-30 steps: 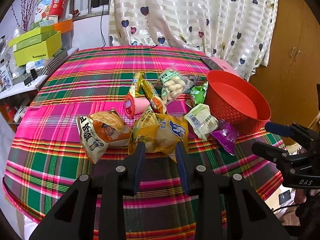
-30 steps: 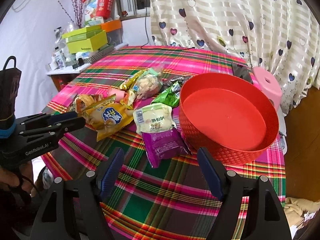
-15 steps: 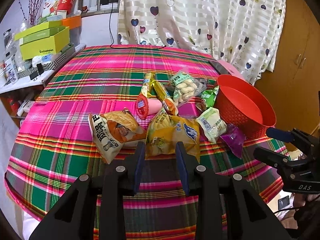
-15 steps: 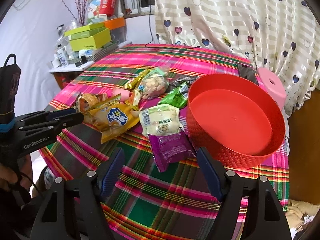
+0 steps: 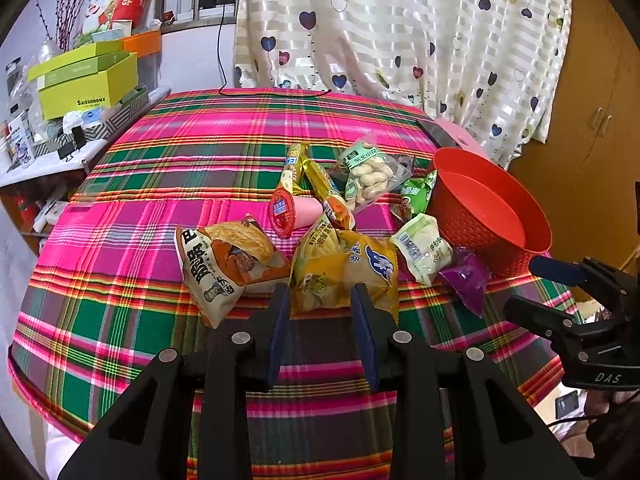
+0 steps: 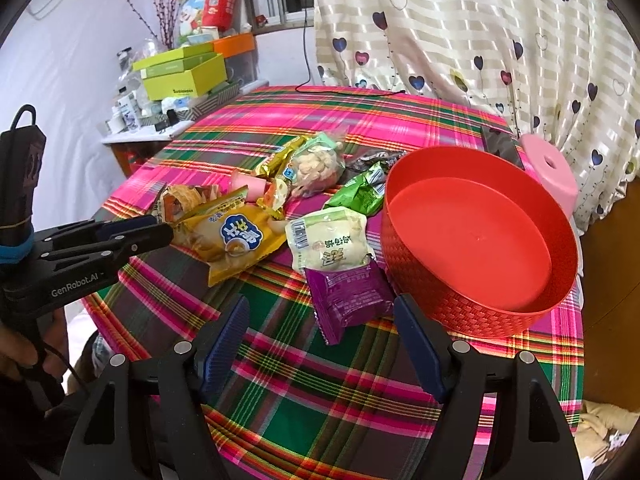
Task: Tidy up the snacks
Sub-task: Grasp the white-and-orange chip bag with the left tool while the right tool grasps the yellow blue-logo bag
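Several snack packets lie in a heap on the plaid table beside an empty red basket [image 5: 496, 208] [image 6: 476, 240]. My left gripper [image 5: 320, 300] is open and empty, its fingertips at the near edge of a yellow chip bag [image 5: 344, 272] [image 6: 236, 240]. An orange-and-white bag [image 5: 224, 264] lies to its left. My right gripper [image 6: 320, 316] is open wide and empty, straddling a purple packet [image 6: 348, 300] [image 5: 466, 276]. A white-green packet [image 6: 332, 240], a green packet [image 6: 360, 196], a peanut bag [image 5: 368, 176] and a pink cup [image 5: 292, 212] lie behind.
The table [image 5: 224, 128] [image 6: 320, 392] has a plaid cloth. A pink stool [image 6: 550, 172] stands behind the basket by the curtain. Green boxes [image 5: 88, 80] and clutter sit on a shelf at the left. A black cable [image 5: 272, 92] lies at the table's far edge.
Both grippers have drifted slightly; the snack pile sits a little further right in the left wrist view and closer in the right wrist view. Nothing was picked up.
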`<state>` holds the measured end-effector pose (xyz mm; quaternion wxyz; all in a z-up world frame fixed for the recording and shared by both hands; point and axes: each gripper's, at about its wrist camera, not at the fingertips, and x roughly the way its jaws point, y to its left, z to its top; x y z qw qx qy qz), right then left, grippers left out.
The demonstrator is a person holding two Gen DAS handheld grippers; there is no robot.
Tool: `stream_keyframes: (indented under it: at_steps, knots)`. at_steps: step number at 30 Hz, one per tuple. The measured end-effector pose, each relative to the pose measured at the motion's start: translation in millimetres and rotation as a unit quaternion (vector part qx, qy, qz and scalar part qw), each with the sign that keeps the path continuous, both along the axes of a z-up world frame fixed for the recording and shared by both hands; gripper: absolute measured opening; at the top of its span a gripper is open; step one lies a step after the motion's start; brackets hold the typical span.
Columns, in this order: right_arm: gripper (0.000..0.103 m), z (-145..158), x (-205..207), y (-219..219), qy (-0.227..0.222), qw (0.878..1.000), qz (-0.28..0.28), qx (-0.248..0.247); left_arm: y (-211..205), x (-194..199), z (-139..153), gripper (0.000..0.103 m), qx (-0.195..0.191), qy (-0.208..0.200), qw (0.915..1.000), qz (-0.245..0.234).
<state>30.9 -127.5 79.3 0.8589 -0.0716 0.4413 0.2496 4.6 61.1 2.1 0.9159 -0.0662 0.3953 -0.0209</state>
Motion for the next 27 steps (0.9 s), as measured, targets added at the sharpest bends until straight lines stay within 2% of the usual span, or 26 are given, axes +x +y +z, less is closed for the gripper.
stream_keyframes:
  at_steps: [12,27]
  knots:
    - [0.075,-5,1,8,0.005,1.000,0.005,-0.002,5,0,-2,0.032,-0.008,0.000,0.9999,0.007]
    - [0.075,-4,15,31,0.015,0.999,0.036,0.006,53,3,-2,0.032,-0.038,-0.003,0.9977,0.055]
